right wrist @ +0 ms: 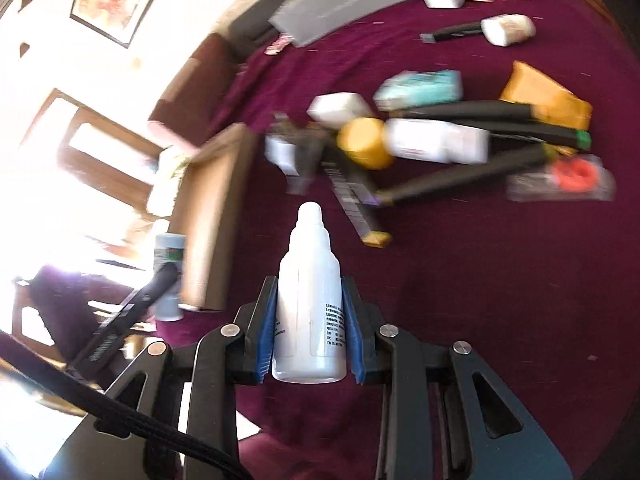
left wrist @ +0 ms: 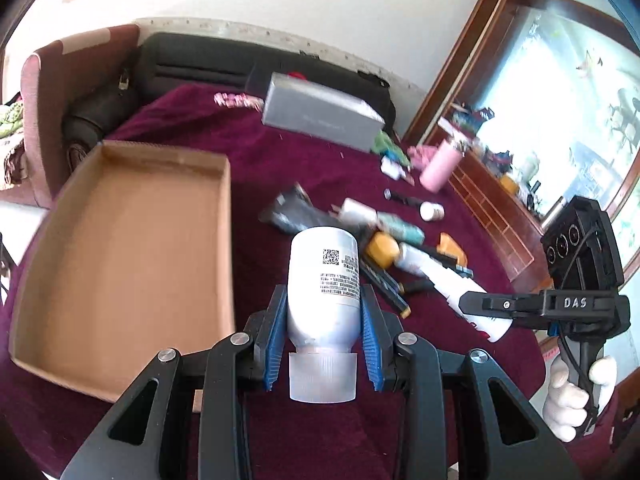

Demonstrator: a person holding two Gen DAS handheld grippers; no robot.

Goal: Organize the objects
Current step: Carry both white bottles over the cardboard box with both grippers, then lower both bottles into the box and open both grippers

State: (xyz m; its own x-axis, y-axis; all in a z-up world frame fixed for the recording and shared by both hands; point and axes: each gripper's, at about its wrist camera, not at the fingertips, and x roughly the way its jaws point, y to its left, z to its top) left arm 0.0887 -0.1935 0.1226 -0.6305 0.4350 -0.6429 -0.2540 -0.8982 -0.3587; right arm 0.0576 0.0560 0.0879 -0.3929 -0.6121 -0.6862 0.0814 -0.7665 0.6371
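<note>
Left gripper (left wrist: pixel 323 344): the blue-padded jaws are clamping a white cylindrical plastic bottle with a translucent ribbed cap (left wrist: pixel 323 300), cap toward the camera and base pointing forward. Right gripper (right wrist: pixel 309 330): its jaws are clamping a white plastic dropper bottle with a rounded nozzle (right wrist: pixel 309 300), nozzle pointing away. Both bottles are hanging above the worktop draped in a maroon velvet cloth (left wrist: pixel 248 152).

Left of the left jaws, the shallow brown cardboard tray (left wrist: pixel 120 248) is lying with nothing visible inside, probably the destination. Ahead and right of both pairs of jaws, a loose pile is waiting: a yellow-capped white bottle (right wrist: pixel 400 142), black tubes, a teal-and-white packet (right wrist: pixel 420 88), an orange pouch (right wrist: pixel 548 100).

Risks, as judged: the left pads are gripping near the bottle's shoulder, so the long, smooth body could pivot or slide out during a swing toward the tray. The two grippers are working close together, and in the left view the right gripper (left wrist: pixel 480 306) is crossing over the pile, so a collision or a swept item seems possible. Blur suggests fast motion, worsening both.

Legible writing: "DAS" on the right gripper's body; a QR code and dense small print on the left bottle, and blue print on the dropper bottle, both unreadable. The lettering on the grey rectangular box (left wrist: pixel 320 114) beyond the pile is too faint.
</note>
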